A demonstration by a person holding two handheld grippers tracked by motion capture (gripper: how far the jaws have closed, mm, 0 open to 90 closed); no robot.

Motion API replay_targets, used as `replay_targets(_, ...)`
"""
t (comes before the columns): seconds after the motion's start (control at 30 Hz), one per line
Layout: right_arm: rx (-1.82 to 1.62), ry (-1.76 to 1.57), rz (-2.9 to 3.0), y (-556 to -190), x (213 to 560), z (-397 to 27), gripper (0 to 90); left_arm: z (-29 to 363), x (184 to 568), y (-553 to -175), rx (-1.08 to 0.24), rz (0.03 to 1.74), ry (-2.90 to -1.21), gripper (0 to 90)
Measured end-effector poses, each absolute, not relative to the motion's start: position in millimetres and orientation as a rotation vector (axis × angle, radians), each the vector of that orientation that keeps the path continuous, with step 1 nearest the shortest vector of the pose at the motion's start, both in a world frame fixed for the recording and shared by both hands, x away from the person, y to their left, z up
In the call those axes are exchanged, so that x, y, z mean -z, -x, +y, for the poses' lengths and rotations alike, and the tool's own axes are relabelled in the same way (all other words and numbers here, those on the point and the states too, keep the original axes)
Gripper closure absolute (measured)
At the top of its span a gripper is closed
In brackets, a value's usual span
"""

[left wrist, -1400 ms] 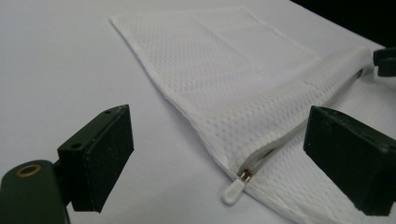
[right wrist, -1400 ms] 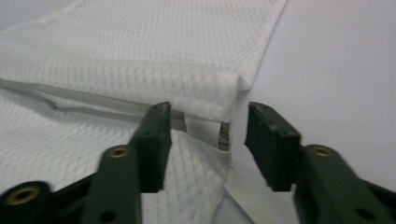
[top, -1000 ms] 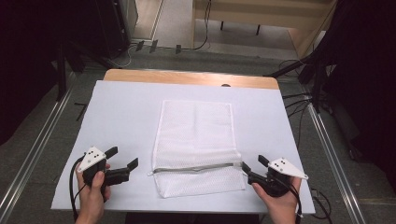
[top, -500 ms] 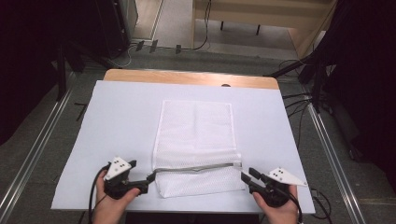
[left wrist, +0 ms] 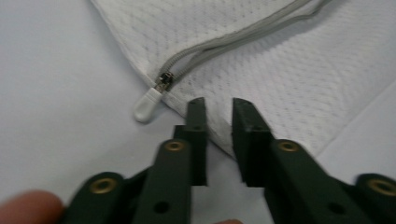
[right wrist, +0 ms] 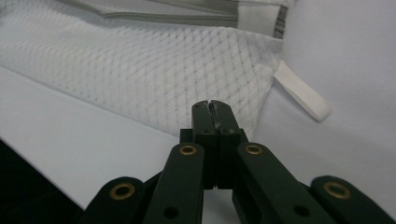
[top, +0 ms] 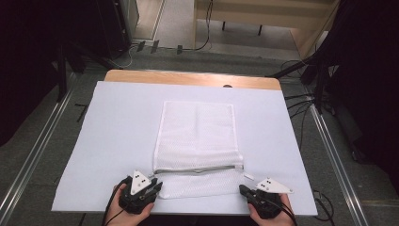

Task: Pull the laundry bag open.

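Observation:
A white mesh bag (top: 197,136) lies flat on the pale sheet (top: 117,132), its grey zipper (top: 197,169) running across near the front. My left gripper (top: 157,188) is at the bag's near left corner. In the left gripper view its jaws (left wrist: 217,105) have just been closing. A narrow gap remains, with the bag's edge (left wrist: 289,84) under the tips and the white zipper pull (left wrist: 148,103) just left of them. My right gripper (top: 242,189) is at the near right corner. Its jaws (right wrist: 211,106) have just closed, pinching the mesh edge (right wrist: 140,70).
A white fabric tab (right wrist: 303,95) sticks out from the bag's right corner. The sheet's front edge runs just under both hands. The wooden table edge (top: 188,77) shows at the back. Metal rails (top: 33,155) and cables flank the table on the floor.
Both hands have slid inward and down to the bag's near corners. Both pairs of jaws, wide apart earlier, have drawn together.

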State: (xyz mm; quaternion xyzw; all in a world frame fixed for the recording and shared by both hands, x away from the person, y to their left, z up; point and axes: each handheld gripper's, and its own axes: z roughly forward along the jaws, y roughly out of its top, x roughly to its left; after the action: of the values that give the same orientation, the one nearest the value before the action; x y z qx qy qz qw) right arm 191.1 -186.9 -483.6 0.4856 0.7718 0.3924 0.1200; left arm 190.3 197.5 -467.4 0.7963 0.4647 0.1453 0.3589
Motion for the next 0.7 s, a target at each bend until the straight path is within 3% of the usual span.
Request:
replay_targets(0.07, -1.146, -1.393, 2.285, -185.9, 481.5, -185.3, 90.0, 205.0, 466.0, -193.5, -0.289, 1.197, -2.043, 89.5)
replay_targets(0.23, -1.173, -1.392, 2.303, -174.3, 478.4, -189.4, 90.0, 218.4, 463.8, -194.7, -0.204, 1.178, -2.019, 89.3)
replay_targets(0.27, -1.231, -1.421, 2.267, -174.4, 473.9, -197.0, 80.0, 219.5, 463.2, -194.2, -0.201, 1.168, -2.009, 81.7)
replay_targets(0.3, -1.231, -1.421, 2.267, -174.4, 473.9, -197.0, 80.0, 220.6, 461.8, -193.6, -0.209, 1.160, -1.999, 81.7)
replay_targets(0.33, -1.259, -1.452, 2.237, -174.9, 470.8, -200.2, 74.9, 221.5, 458.8, -192.9, -0.251, 1.164, -1.976, 71.6)
replay_targets(0.4, -1.347, -1.438, 2.113, -178.3, 460.4, -212.1, 60.6, 222.9, 453.6, -191.9, -0.355, 1.153, -1.951, 36.8)
replay_targets(0.47, -1.354, -1.357, 2.023, -181.6, 455.2, -219.6, 48.7, 226.8, 448.5, -191.0, -0.424, 1.117, -1.915, 24.9)
replay_targets(0.57, -1.315, -1.317, 1.914, -188.9, 450.9, -233.5, 38.9, 235.4, 443.2, -190.7, -0.464, 1.074, -1.855, 12.3)
replay_targets(0.7, -1.320, -1.384, 1.815, -198.8, 450.6, -254.2, 33.8, 248.9, 438.6, -191.5, -0.533, 1.077, -1.781, 10.7)
